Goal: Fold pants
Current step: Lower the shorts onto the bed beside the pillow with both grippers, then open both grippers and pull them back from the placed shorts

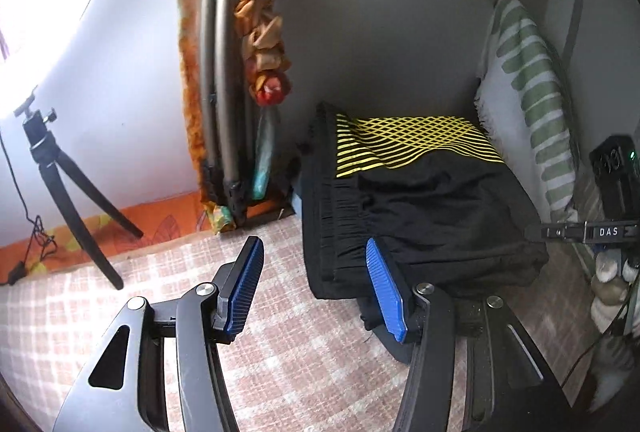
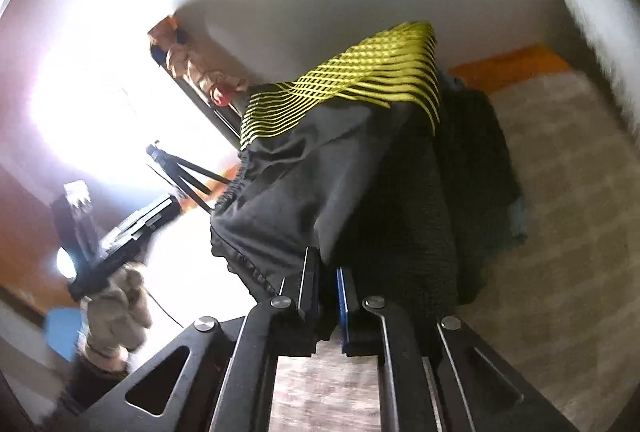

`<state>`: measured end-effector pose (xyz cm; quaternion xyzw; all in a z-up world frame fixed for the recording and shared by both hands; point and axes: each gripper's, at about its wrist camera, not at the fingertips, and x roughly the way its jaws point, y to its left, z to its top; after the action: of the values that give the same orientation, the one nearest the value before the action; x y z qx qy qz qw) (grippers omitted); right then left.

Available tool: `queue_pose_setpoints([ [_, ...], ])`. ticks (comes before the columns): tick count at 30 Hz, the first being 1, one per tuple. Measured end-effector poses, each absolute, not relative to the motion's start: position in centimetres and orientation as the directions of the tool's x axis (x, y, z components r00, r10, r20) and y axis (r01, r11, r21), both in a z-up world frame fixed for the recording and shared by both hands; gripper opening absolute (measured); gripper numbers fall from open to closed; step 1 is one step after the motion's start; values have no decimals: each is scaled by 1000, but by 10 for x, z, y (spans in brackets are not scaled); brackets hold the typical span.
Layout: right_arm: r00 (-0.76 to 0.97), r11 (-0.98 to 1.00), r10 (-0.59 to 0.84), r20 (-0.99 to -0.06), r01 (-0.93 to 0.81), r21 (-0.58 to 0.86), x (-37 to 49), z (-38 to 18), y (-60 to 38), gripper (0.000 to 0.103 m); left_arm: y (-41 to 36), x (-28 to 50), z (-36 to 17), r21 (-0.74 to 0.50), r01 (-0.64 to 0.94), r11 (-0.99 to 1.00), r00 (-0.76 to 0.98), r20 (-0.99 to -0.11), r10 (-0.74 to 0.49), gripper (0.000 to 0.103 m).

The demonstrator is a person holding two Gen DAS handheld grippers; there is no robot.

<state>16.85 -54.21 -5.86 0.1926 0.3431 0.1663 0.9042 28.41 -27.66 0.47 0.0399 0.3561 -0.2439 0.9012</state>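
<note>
Black fabric with yellow mesh print, pants [image 1: 420, 200], lying folded mid-right of left wrist frame on checked bedcover [image 1: 280, 352], beside striped pillow [image 1: 528, 80]. Left gripper [image 1: 316, 288] standing open, nothing between pads, right pad overlapping waistband edge. Right gripper [image 2: 328, 296] pinching shut on pants hem at lower centre of right wrist frame. Risking: thin pinch slipping out, stack unfolding if tugged sideways, open pad snagging elastic, bumping tripod [image 1: 68, 192] at left.
</note>
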Motion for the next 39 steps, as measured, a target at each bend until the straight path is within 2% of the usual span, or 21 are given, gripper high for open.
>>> queue_pose_setpoints([
  [6,761,955,259,-595,-110,275,165,-19,-565,3,-286,278,8,-101,491,865,620,-657,-428,52],
  [12,712,978,177,-680,-48,205,183,-50,-574,4,-296,275,11,-101,507,856,612,-657,-440,52],
  [15,680,981,159,-716,-30,190,185,-67,-574,15,-302,275,9,-98,513,853,605,-663,-440,52],
  [17,696,990,108,-710,-7,143,181,-67,-573,29,-305,273,8,-99,514,852,602,-667,-440,52],
  [19,721,988,103,-685,4,152,170,-61,-576,37,-307,269,10,-116,518,848,594,-664,-454,52],
  [25,789,981,104,-606,18,191,132,-40,-577,43,-311,247,21,-131,533,836,591,-650,-478,53],
  [27,809,981,97,-580,21,193,119,-33,-572,51,-311,237,26,-133,533,836,596,-642,-482,64],
  [32,850,986,68,-523,22,163,86,-20,-547,66,-305,213,39,-147,525,839,610,-622,-491,72],
  [35,870,989,42,-492,32,142,68,-13,-533,70,-301,196,49,-131,512,849,638,-604,-478,80],
  [39,889,992,20,-457,41,123,45,-6,-515,78,-293,172,60,-120,513,850,658,-581,-479,81],
])
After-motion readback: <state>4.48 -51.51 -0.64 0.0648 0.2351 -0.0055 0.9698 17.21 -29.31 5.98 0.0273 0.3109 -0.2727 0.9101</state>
